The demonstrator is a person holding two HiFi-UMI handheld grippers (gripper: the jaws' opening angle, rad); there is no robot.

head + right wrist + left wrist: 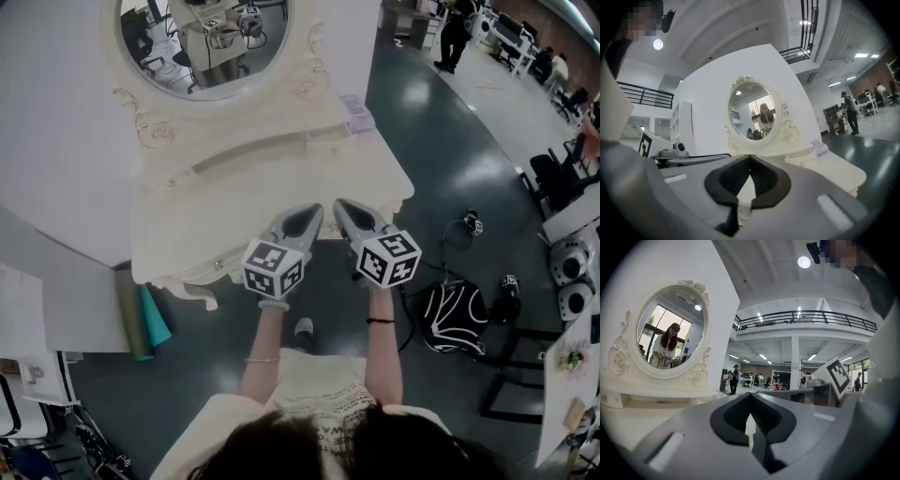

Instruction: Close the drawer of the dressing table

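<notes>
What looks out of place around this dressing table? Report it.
Nothing looks spilled or broken. The only clutter: green rolls on the floor by the left front leg of the dressing table, and a striped bag with cables lying on the floor to its right.

My left gripper (312, 214) and right gripper (343, 206) are pale grey, and their fingers (764, 423) are lined in ribbed black. Each marker cube (273, 268) bears black-and-white square patterns. The dressing table (234, 202) is cream-white throughout, with carved scrollwork framing its oval mirror (202, 56). The floor (450, 159) is a glossy dark blue-grey. At the table's side are an olive-green roll (131, 314) and a teal roll (156, 319). My shirt (319, 389) is cream with dark lettering.
</notes>
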